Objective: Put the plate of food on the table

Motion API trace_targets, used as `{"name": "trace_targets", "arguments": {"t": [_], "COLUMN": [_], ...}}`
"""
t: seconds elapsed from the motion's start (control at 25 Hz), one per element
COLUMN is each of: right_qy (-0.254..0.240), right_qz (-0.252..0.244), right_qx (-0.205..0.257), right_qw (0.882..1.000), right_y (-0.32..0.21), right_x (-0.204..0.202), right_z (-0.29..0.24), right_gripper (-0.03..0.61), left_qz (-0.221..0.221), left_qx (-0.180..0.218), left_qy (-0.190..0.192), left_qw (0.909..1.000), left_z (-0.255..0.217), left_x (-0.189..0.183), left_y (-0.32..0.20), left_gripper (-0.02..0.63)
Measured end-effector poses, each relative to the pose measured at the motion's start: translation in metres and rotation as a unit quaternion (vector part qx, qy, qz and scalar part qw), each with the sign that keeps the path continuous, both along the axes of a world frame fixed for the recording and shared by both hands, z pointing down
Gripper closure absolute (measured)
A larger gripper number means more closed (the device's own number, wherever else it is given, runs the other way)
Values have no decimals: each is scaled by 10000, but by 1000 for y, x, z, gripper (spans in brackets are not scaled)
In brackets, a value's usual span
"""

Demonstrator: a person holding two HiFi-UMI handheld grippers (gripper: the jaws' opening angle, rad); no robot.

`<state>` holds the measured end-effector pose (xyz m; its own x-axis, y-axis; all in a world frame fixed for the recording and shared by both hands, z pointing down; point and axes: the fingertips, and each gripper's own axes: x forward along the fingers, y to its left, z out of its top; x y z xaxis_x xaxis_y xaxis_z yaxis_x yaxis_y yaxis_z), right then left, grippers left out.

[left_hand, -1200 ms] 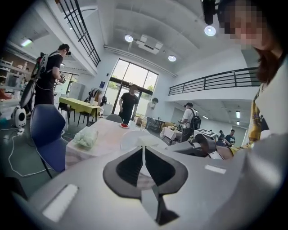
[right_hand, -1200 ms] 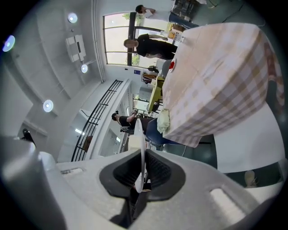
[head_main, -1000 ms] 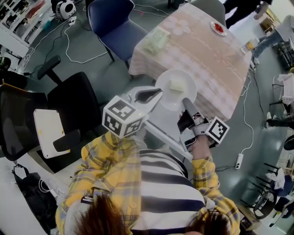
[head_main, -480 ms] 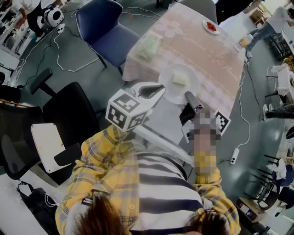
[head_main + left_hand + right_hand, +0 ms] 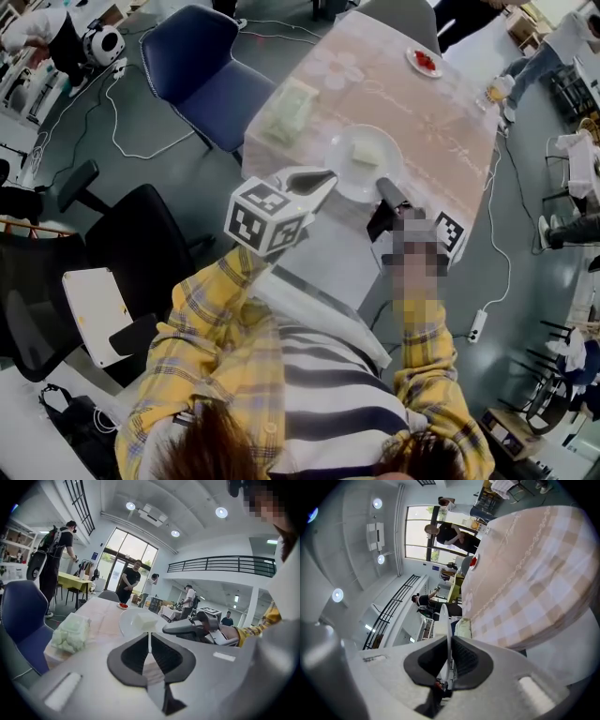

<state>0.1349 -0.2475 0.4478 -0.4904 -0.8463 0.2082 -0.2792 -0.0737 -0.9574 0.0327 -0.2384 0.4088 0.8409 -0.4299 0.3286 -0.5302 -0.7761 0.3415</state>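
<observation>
Plate [image 5: 364, 161] clamped at its rim by left tongs [image 5: 325, 179] and right tongs [image 5: 383, 189], over the checked-cloth counter [image 5: 441, 112] edge, blue chair [image 5: 202, 80] alongside.

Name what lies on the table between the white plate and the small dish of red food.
Nothing: in the head view, only bare tablecloth runs from the plate to the dish.

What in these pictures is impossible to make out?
- Food on the plate: a pale block, too small and plain in head view and left gripper view to name.
- Whether the plate touches the table: head view looks from above; right gripper view shows it edge-on.
- Red thing at the table's far end: too small in head view.
</observation>
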Motion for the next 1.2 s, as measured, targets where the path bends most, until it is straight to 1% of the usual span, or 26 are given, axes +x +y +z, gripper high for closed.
{"name": "trace_targets", "arguments": {"t": [0.32,0.56,0.8,0.96,1.2], "right_qy": [-53,-184,-216,-195,-63], "right_qz": [124,293,271,261,85], "right_qx": [-145,-377,-610,-793,-934], "right_qw": [9998,9987,9975,9963,9956], "right_y": [-53,-94,-133,-153,-169], "right_x": [21,30,29,31,27], "right_z": [26,53,84,102,119], "right_gripper": [563,561,561,560,560], "left_qz": [-27,-92,-180,-204,-296], "left_qx": [-119,-303,-489,-574,-698], "left_qy": [-230,-212,-244,-376,-544], "left_qw": [9997,9993,9983,9974,9956], "left_z": [28,46,61,75,98], "left_x": [15,23,35,41,38], "left_y": [-38,-63,-88,-100,-112], "left_gripper": [593,592,594,595,598]}}
